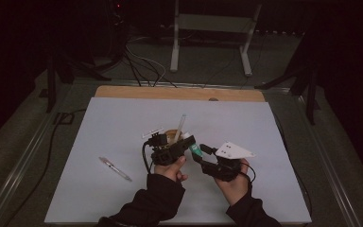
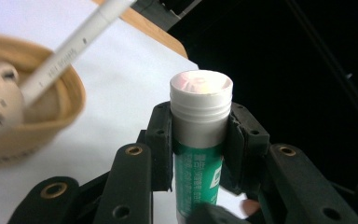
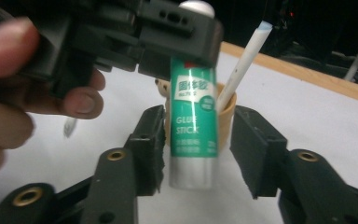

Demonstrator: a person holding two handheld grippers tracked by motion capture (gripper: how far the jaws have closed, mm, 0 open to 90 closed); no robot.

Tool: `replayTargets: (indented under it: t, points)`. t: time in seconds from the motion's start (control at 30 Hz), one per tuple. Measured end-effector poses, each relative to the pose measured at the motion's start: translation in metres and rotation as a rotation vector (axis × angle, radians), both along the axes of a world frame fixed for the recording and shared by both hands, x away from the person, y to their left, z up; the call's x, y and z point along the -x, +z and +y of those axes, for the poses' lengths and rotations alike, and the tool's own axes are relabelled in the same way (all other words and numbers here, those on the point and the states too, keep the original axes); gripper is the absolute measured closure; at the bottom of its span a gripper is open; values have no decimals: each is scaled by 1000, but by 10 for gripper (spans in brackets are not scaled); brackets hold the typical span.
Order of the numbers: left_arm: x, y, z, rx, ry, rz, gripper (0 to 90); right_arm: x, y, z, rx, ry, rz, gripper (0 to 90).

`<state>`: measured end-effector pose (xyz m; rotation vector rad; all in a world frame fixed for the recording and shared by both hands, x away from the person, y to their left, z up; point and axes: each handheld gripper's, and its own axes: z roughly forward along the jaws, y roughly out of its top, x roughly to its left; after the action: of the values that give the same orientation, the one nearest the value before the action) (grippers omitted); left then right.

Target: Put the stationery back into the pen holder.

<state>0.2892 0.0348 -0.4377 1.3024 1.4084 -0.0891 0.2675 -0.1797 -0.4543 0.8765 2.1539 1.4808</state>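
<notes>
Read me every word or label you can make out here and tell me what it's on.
"GLUE STICK": on the glue stick, white letters on its green label.
Chinese characters above that: too blurred to read.
Small print lower on the label: unreadable.
Printing along the white pen in the cup: too blurred.

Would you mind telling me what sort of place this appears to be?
Probably a dark lab or studio set up for recording: a table covered by a white sheet, stand legs and loose cables on the floor behind.
</notes>
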Motion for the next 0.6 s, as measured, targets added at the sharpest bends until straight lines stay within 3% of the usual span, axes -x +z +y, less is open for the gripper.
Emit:
replayTargets:
  t: [0.13, 0.3, 0.37, 0.5, 0.6]
  points:
    - [-5, 1, 7, -27, -2, -13, 671, -4, 0, -7, -38, 8, -1, 447]
    - [-9, 6, 14, -62, -8, -44, 671, -6, -1, -10, -51, 6, 14, 418]
    - [-10, 8, 16, -78, -13, -53, 671, -7, -2, -10, -56, 19, 27, 365]
    - [-11, 15, 16, -157, -18, -128, 670, -11, -5, -9, -54, -23, 81, 175]
    - [-14, 22, 21, -184, -20, -162, 671, -11, -7, -11, -50, -9, 94, 142]
